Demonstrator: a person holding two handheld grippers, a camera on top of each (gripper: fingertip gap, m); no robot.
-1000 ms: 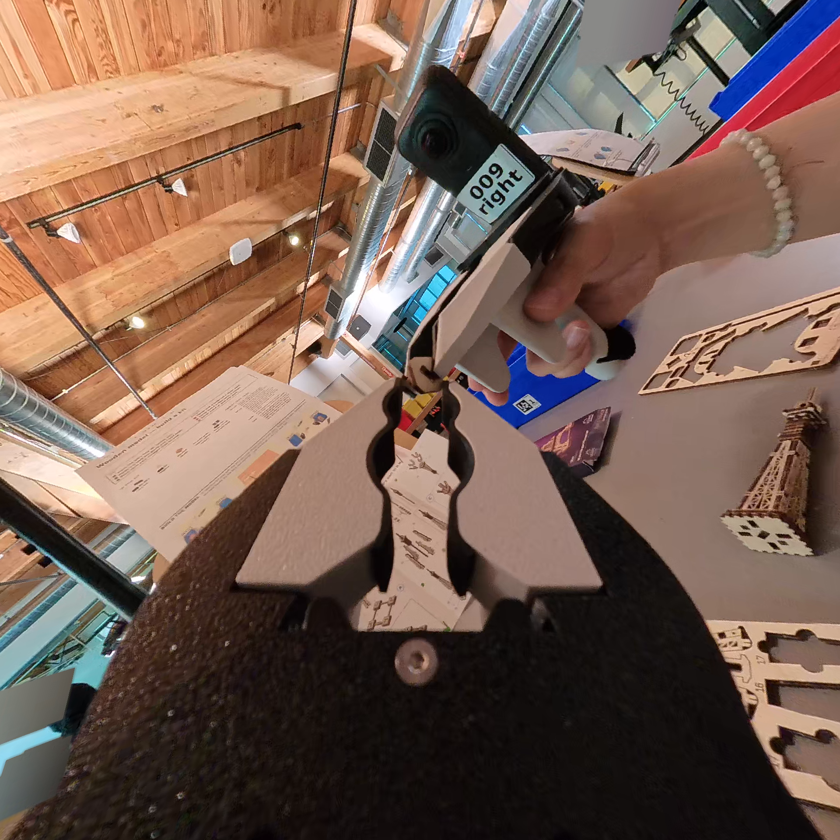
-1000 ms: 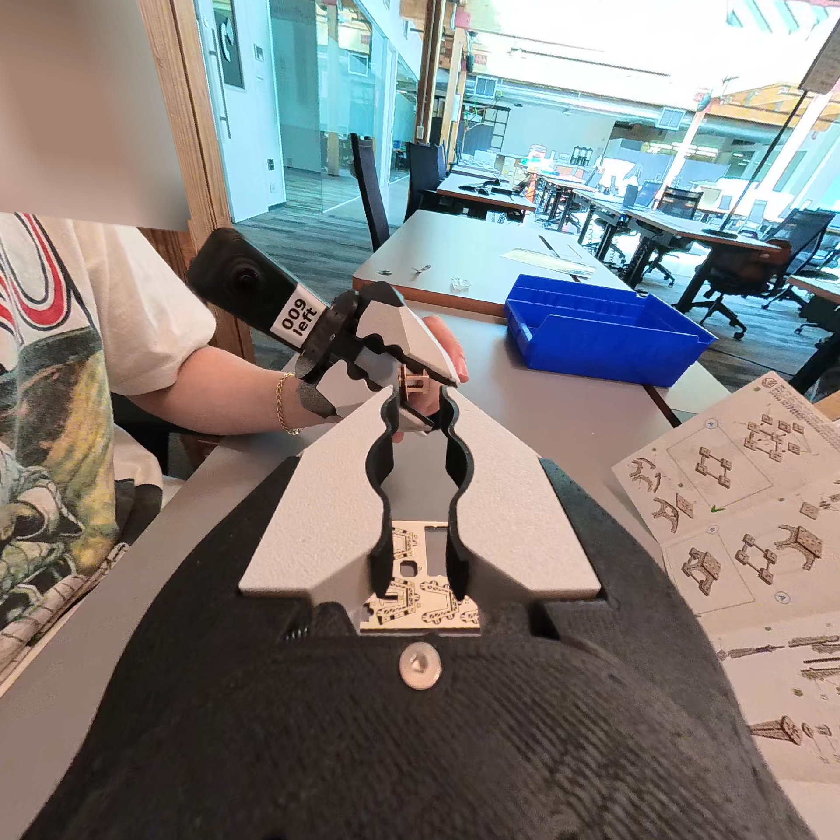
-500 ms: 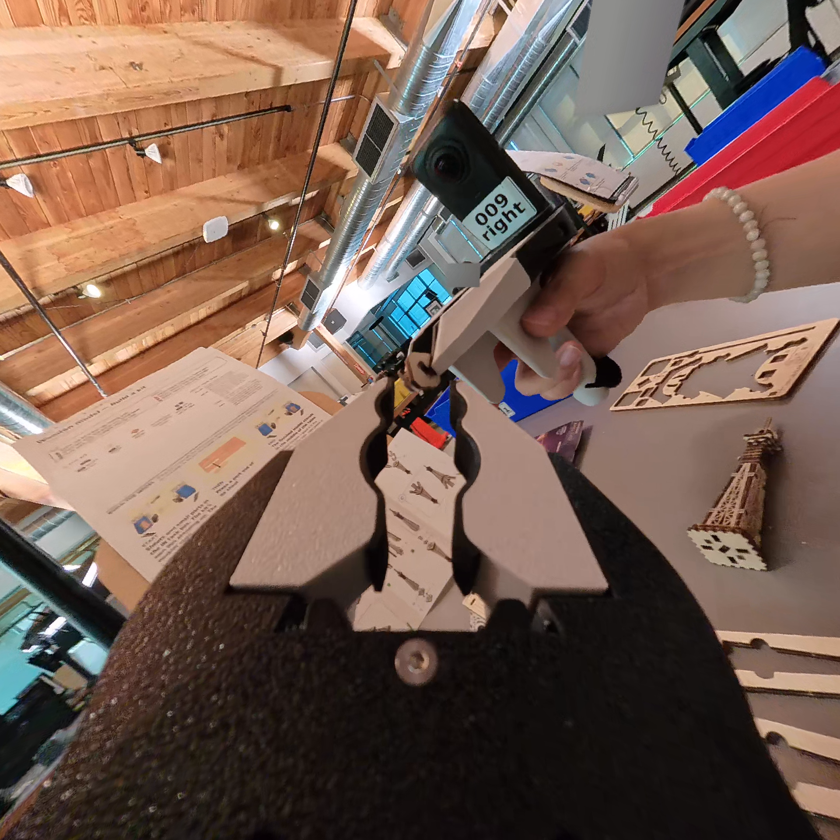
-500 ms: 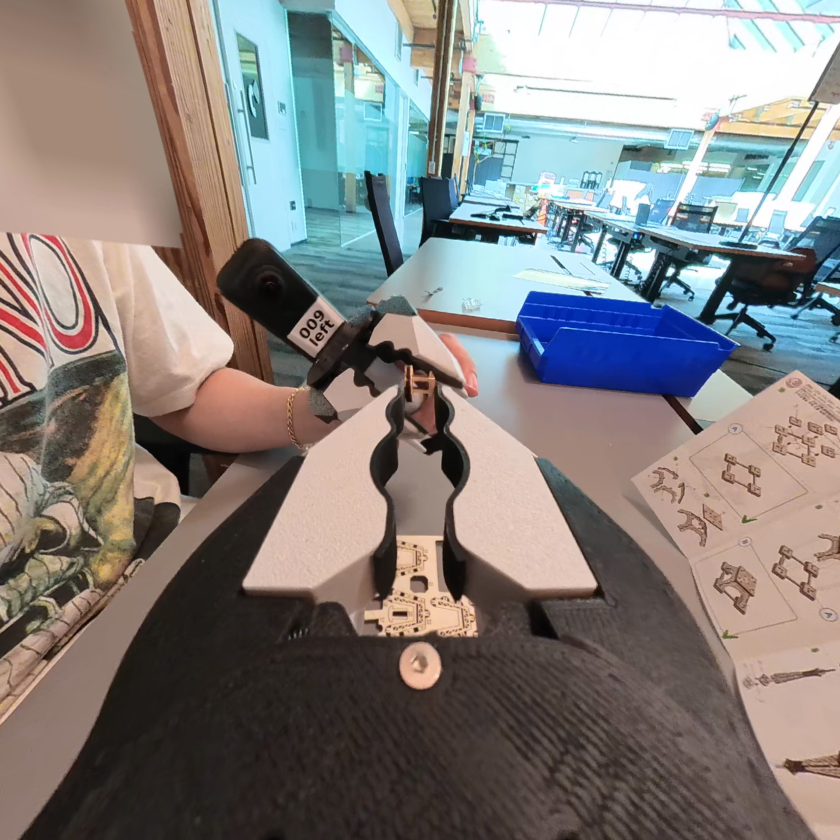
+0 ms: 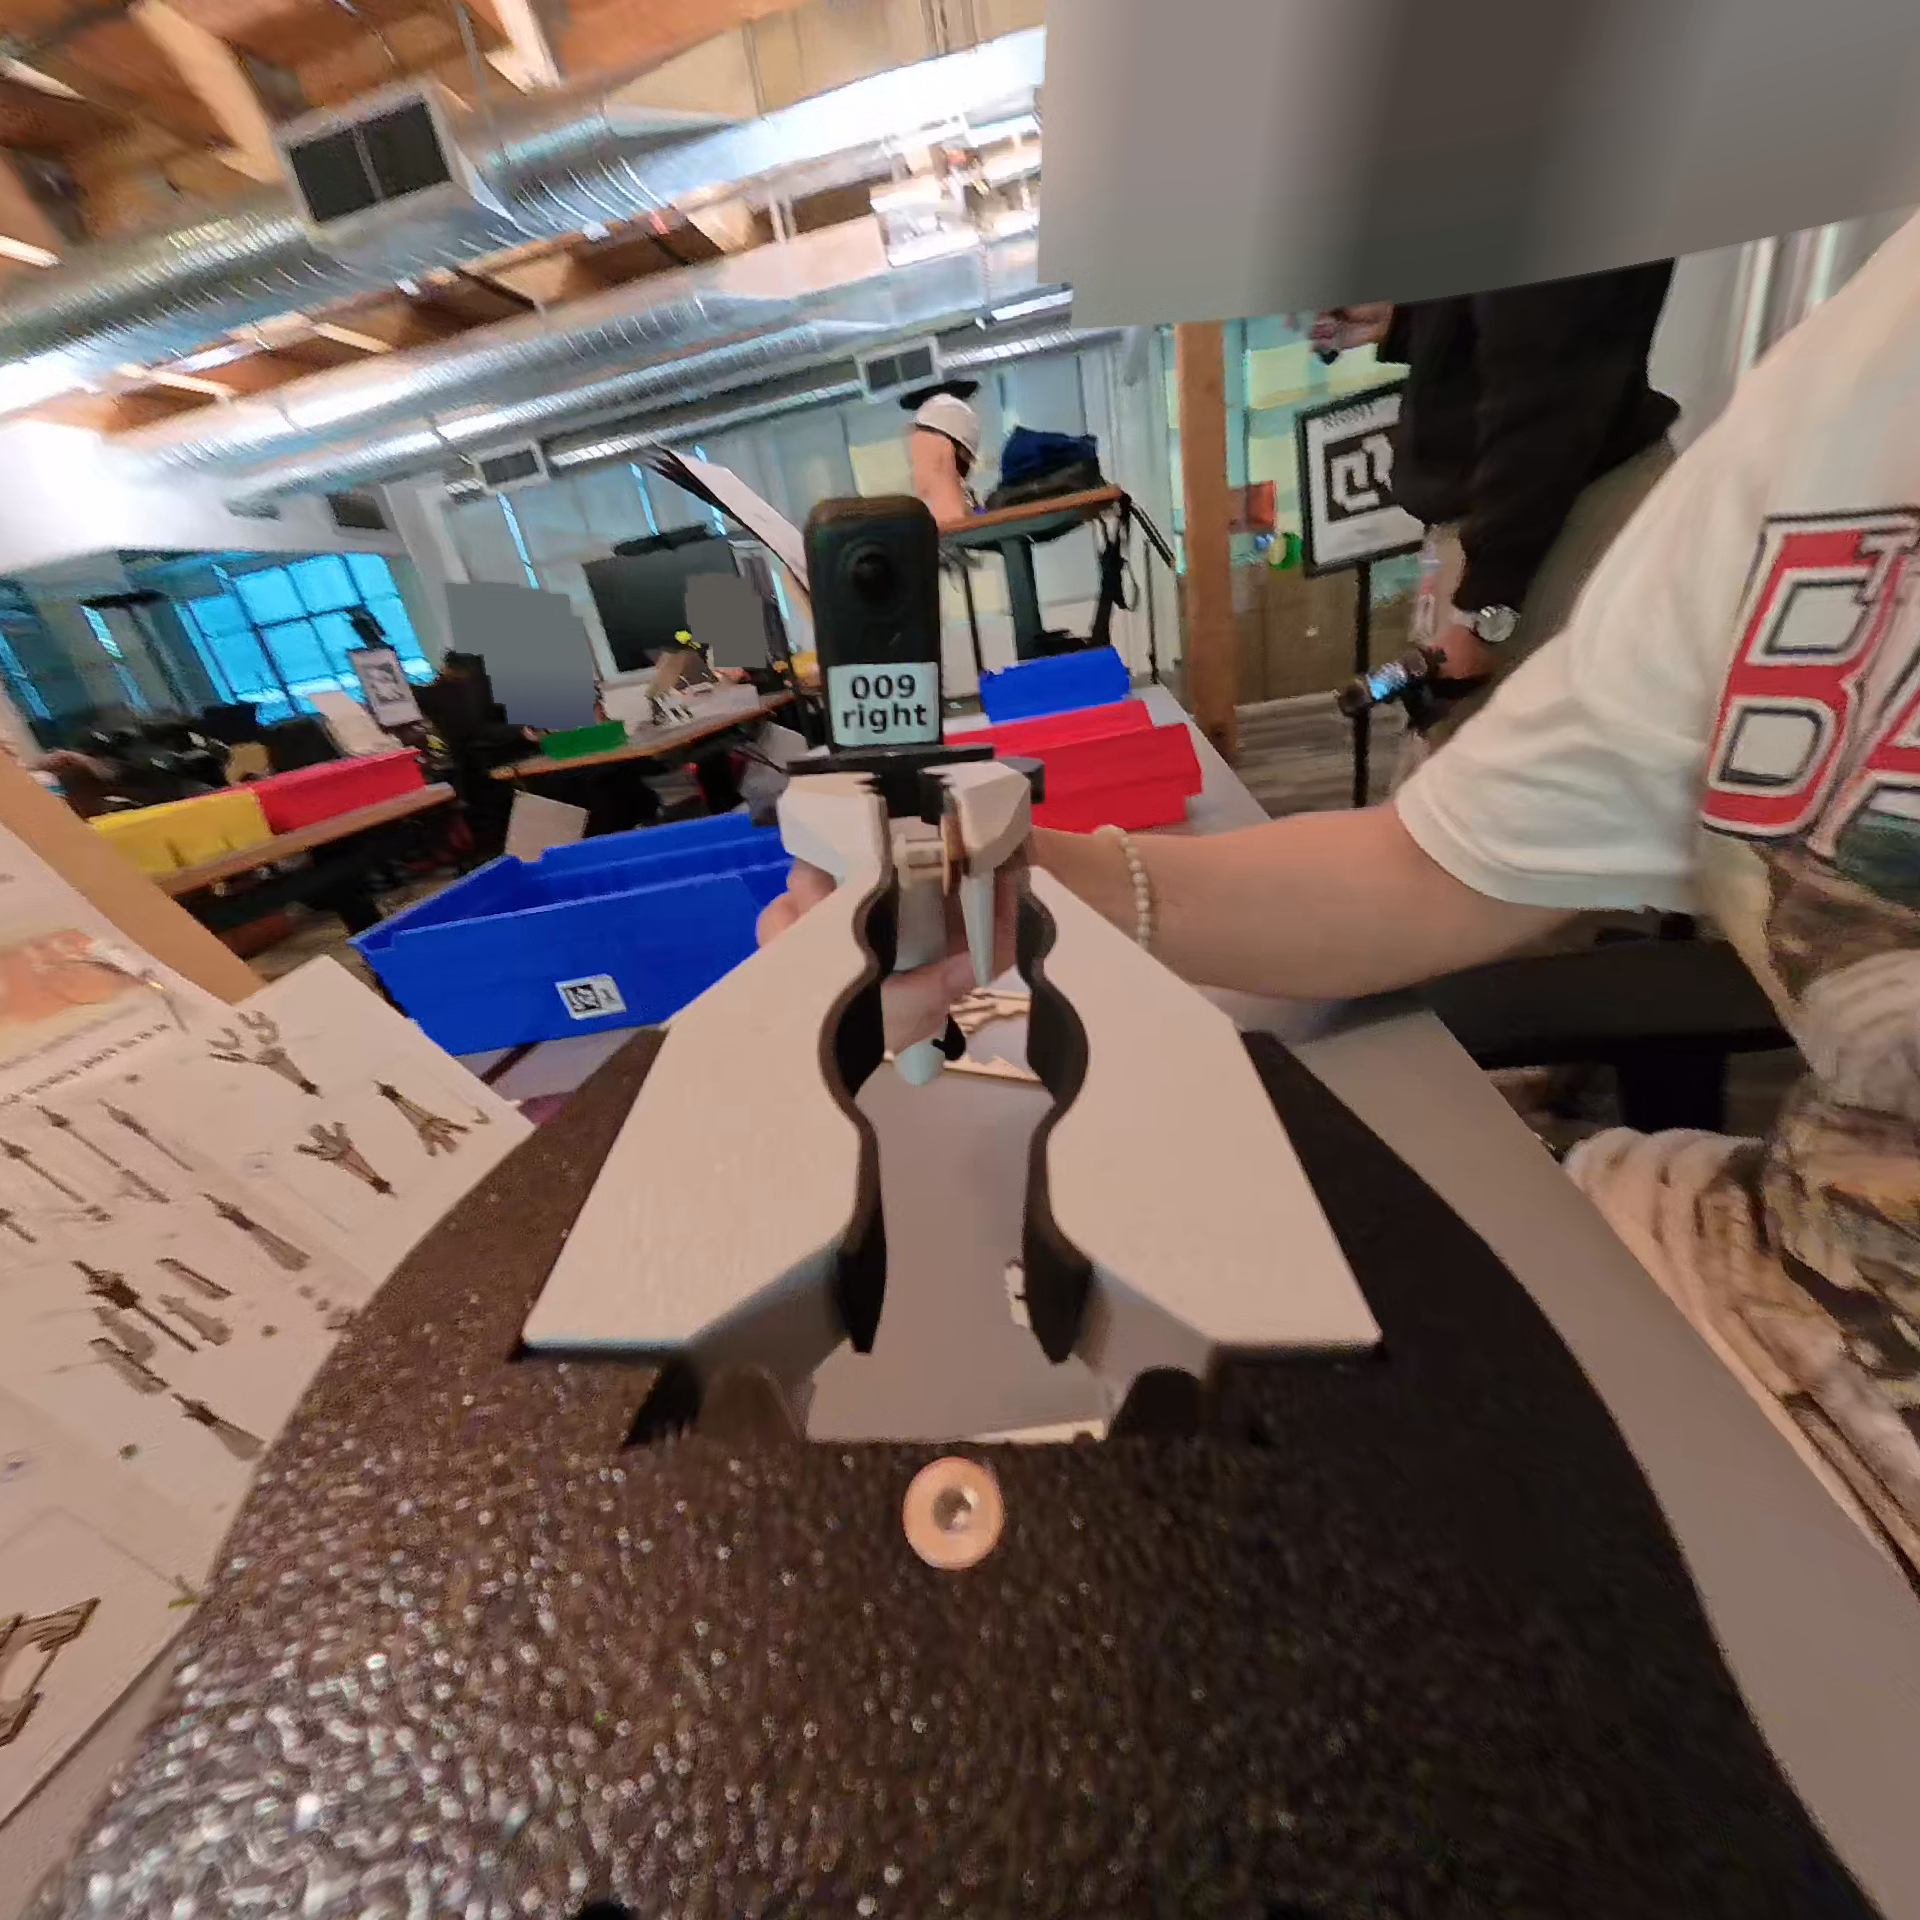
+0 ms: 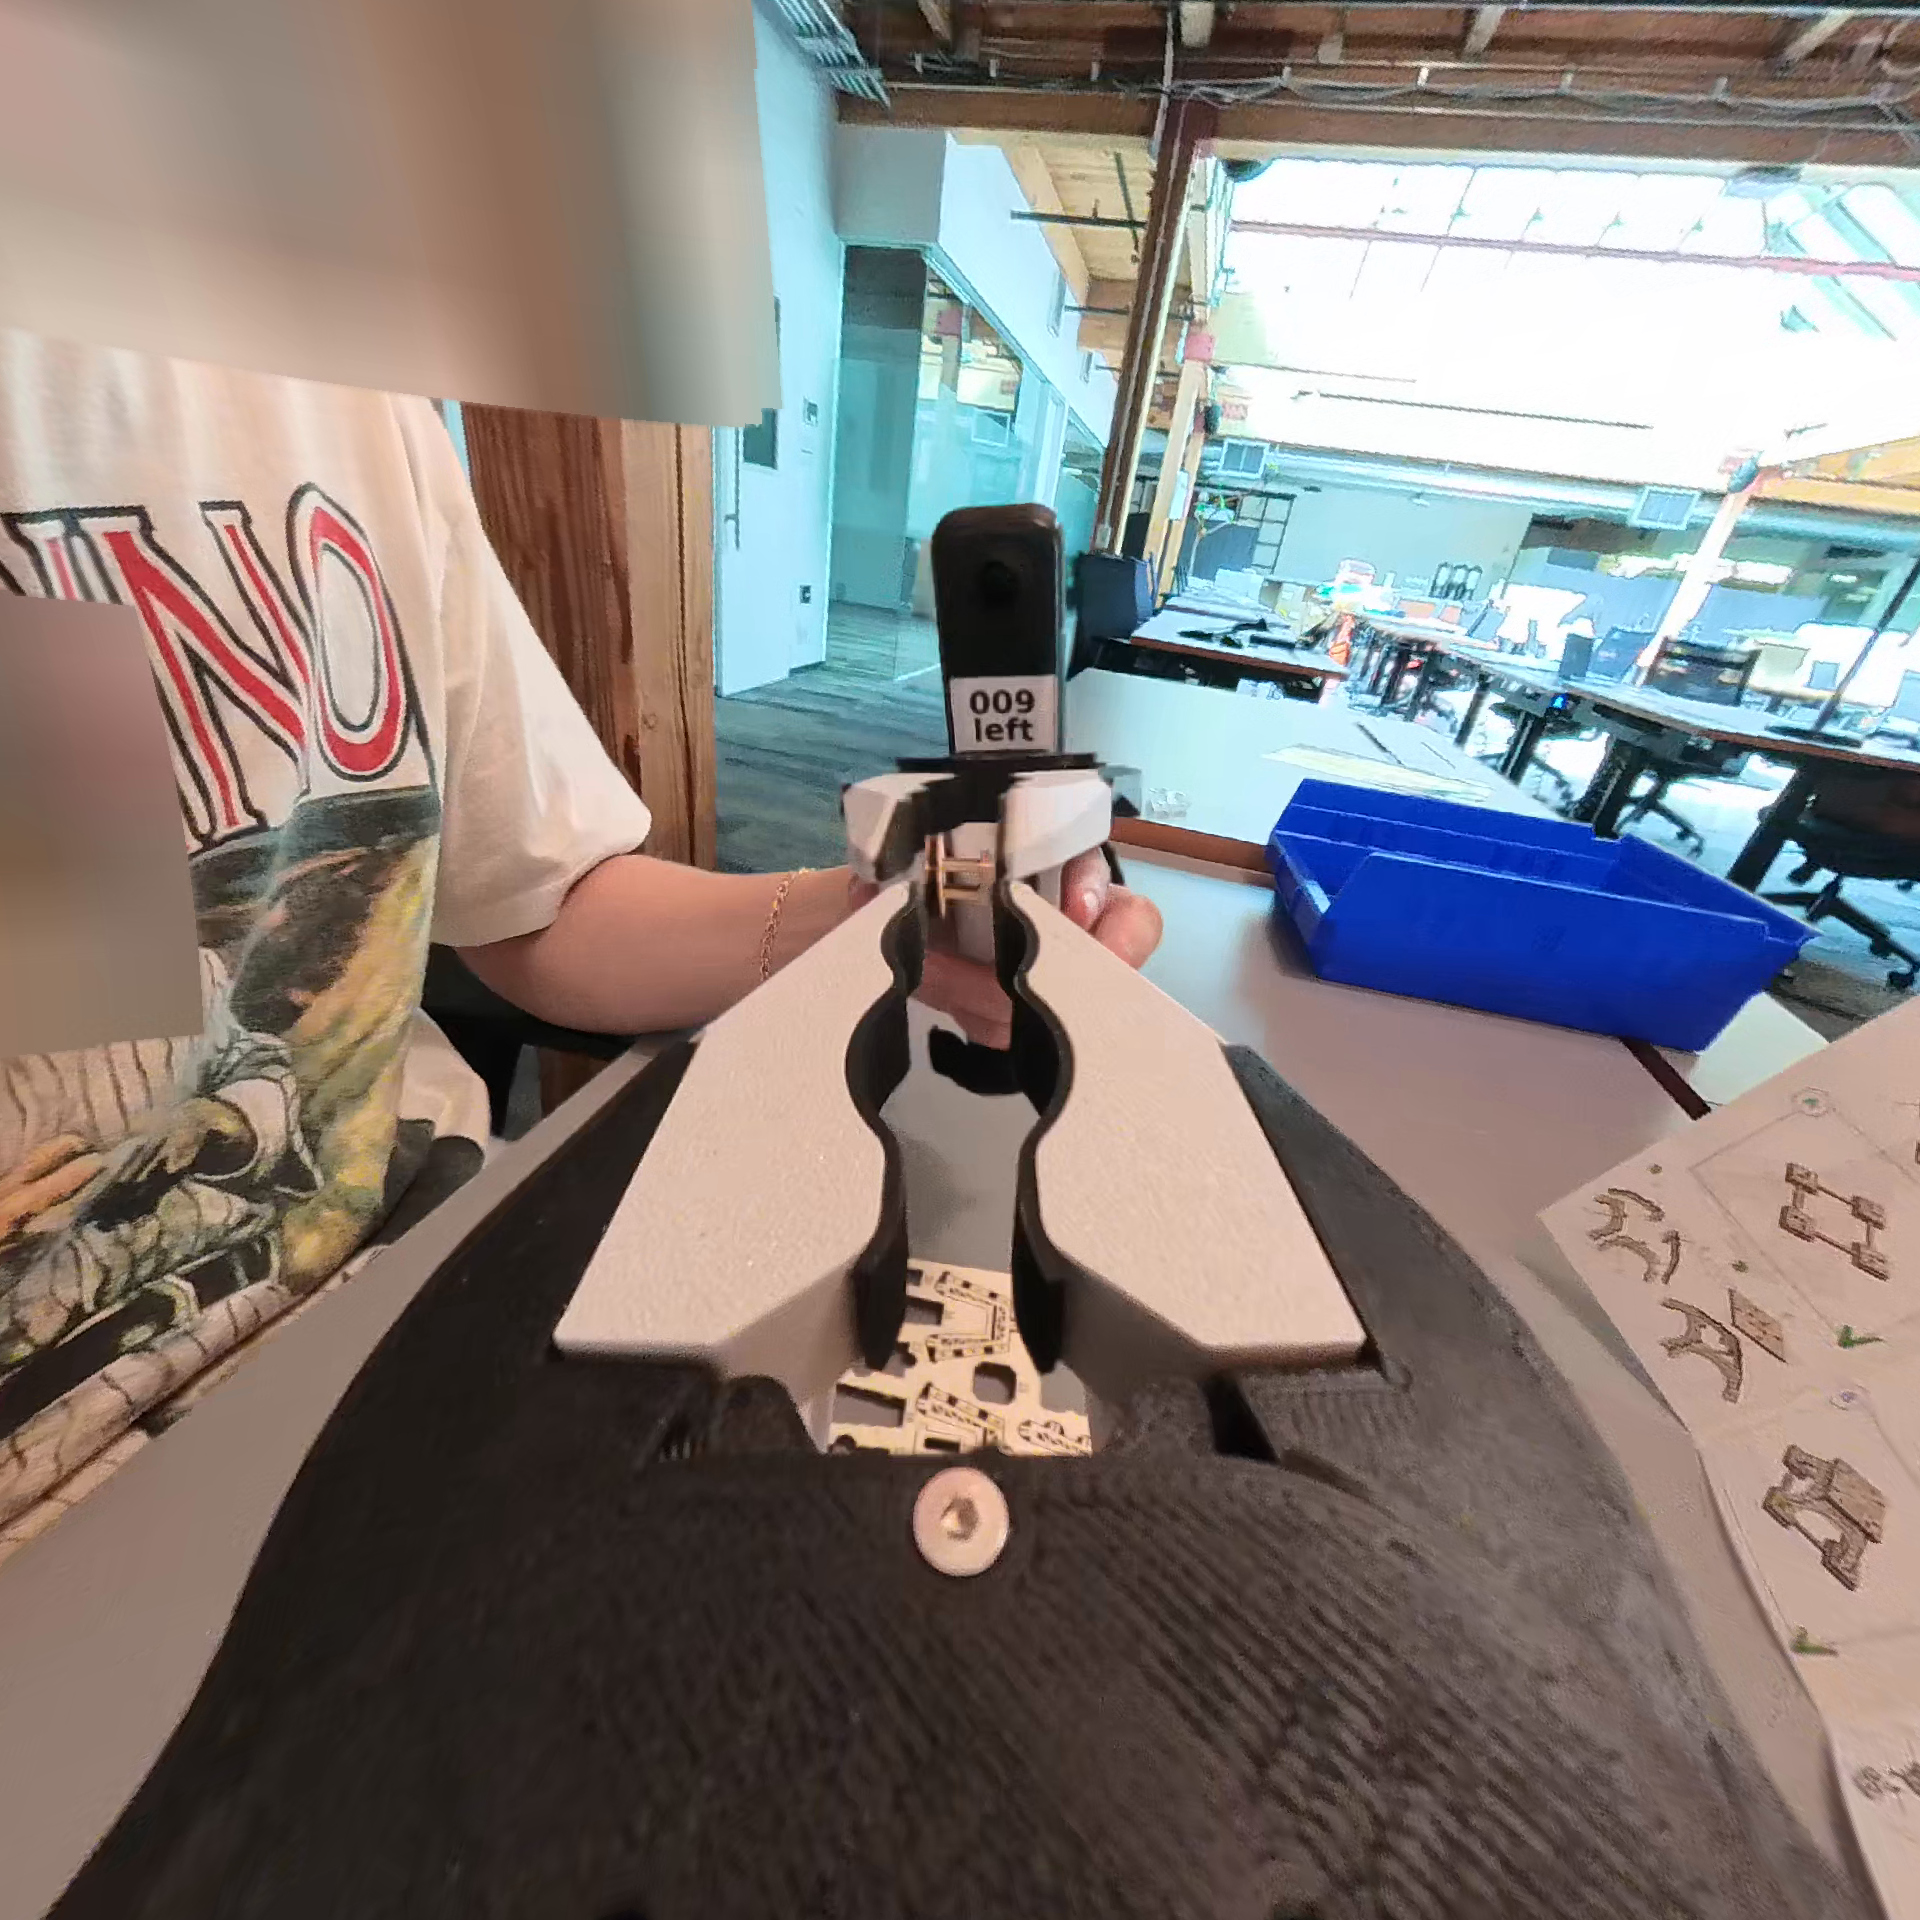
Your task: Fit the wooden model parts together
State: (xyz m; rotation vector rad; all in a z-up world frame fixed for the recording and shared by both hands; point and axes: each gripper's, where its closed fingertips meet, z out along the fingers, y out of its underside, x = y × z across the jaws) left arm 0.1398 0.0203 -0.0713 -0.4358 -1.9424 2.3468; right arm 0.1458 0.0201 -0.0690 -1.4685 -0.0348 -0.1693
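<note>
My right gripper (image 6: 956, 896) is shut on a small wooden part (image 6: 948, 883), a disc with a short axle, held at its fingertips above the grey table (image 6: 1351, 1049). My left gripper (image 5: 956, 888) faces it tip to tip. Its jaws stand apart, wider than the part, with nothing between them. In the left wrist view the right gripper (image 5: 914, 831) is head-on, with the part (image 5: 949, 862) in its jaws. In the right wrist view the left gripper (image 6: 966, 826) is head-on just behind the part. A punched wooden sheet (image 6: 956, 1351) lies on the table under the right gripper.
A blue bin (image 6: 1507, 914) stands on the table's far side and also shows in the left wrist view (image 5: 582, 935). The instruction sheet (image 6: 1766, 1299) lies at the right, and at the left in the left wrist view (image 5: 208, 1143). The person's body is close behind both grippers. Left and right tips are no more than a few centimetres apart.
The left gripper has swung down from pointing up at the ceiling to level and now faces the right gripper head-on. The right gripper has lifted slightly, still holding the part.
</note>
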